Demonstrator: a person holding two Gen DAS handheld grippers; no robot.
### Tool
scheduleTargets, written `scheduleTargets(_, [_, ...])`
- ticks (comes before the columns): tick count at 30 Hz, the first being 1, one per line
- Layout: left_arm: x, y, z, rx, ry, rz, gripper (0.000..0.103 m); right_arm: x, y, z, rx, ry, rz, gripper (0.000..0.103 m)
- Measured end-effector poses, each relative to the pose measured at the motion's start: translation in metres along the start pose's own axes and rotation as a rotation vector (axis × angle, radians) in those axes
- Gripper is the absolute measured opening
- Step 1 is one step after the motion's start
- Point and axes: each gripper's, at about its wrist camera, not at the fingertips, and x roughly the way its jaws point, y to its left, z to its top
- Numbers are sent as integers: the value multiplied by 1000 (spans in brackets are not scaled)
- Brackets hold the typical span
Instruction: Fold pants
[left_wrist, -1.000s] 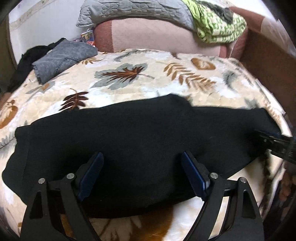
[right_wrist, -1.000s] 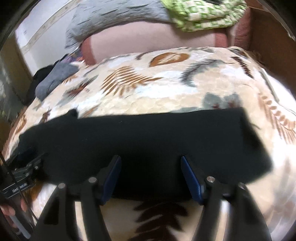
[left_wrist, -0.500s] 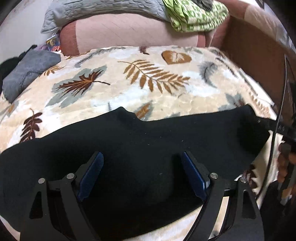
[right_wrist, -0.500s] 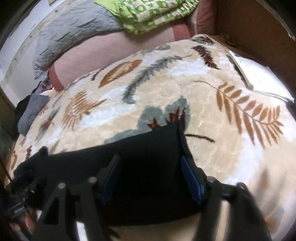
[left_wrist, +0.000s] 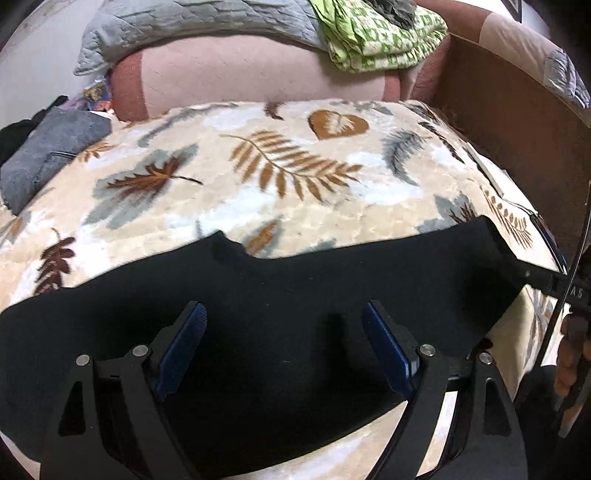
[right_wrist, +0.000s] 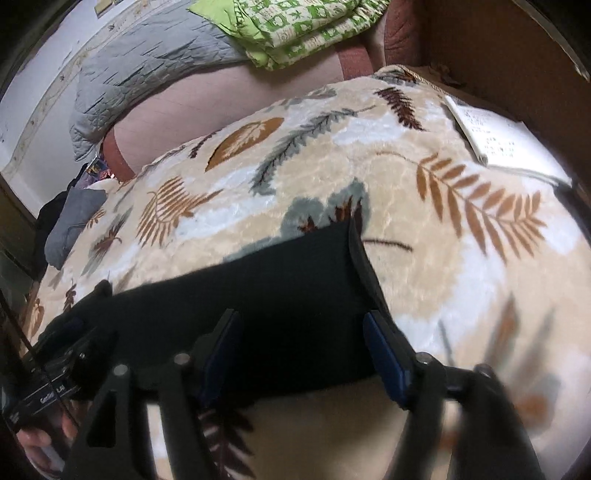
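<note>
Black pants (left_wrist: 280, 317) lie flat across the near edge of a leaf-patterned blanket (left_wrist: 280, 173). My left gripper (left_wrist: 282, 343) is open, its blue pads hovering over the middle of the pants. My right gripper (right_wrist: 303, 354) is open over the pants' right end (right_wrist: 295, 291), whose edge (right_wrist: 360, 258) runs just inside the right finger. The right gripper shows at the far right of the left wrist view (left_wrist: 554, 284); the left gripper shows at the lower left of the right wrist view (right_wrist: 62, 373).
A folded grey garment (left_wrist: 48, 155) lies at the blanket's far left. A pink bolster (left_wrist: 251, 74) with a grey quilt (left_wrist: 199, 26) and green bedding (left_wrist: 380, 37) lines the back. A brown board (left_wrist: 517, 129) bounds the right side. White paper (right_wrist: 487, 136) lies at the right.
Both grippers have moved to the right along the pants. The right gripper now sits at the pants' right end. Both stay open.
</note>
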Motion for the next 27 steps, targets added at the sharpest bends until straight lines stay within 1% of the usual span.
scheduleTargets(2, [7, -7, -1, 22, 19, -5, 87, 5, 1, -2, -23, 17, -6, 75])
scheduleTargets(5, [9, -16, -1, 67, 24, 9, 87, -5, -3, 1, -20, 3, 19, 75])
scheduleTargets(7, [6, -19, 4, 71, 25, -25, 87, -16, -11, 5, 3, -6, 23, 75])
scheduleTargets(9, [1, -23, 13, 70, 15, -79, 87, -26, -24, 10, 23, -4, 14, 75])
scheduleTargets(12, [-1, -38, 30, 111, -7, -119, 87, -32, -42, 13, 47, 8, 26, 75])
scheduleTargets(14, [4, -51, 41, 145, 2, -145, 87, -30, -50, 13, 50, 31, 60, 75])
scheduleTargets(16, [14, -65, 52, 178, 30, -204, 87, -26, -56, 13, 48, 61, 94, 75])
scheduleTargets(19, [29, -87, 66, 231, 55, -260, 87, -18, -63, 14, 24, 104, 158, 75])
scheduleTargets(22, [42, -111, 77, 279, 92, -333, 87, -6, -66, 15, -13, 160, 221, 75])
scheduleTargets(24, [52, -127, 83, 306, 120, -374, 87, -1, -69, 13, -35, 171, 232, 75])
scheduleTargets(27, [68, -149, 89, 339, 157, -401, 87, 1, -72, 11, -59, 160, 285, 77])
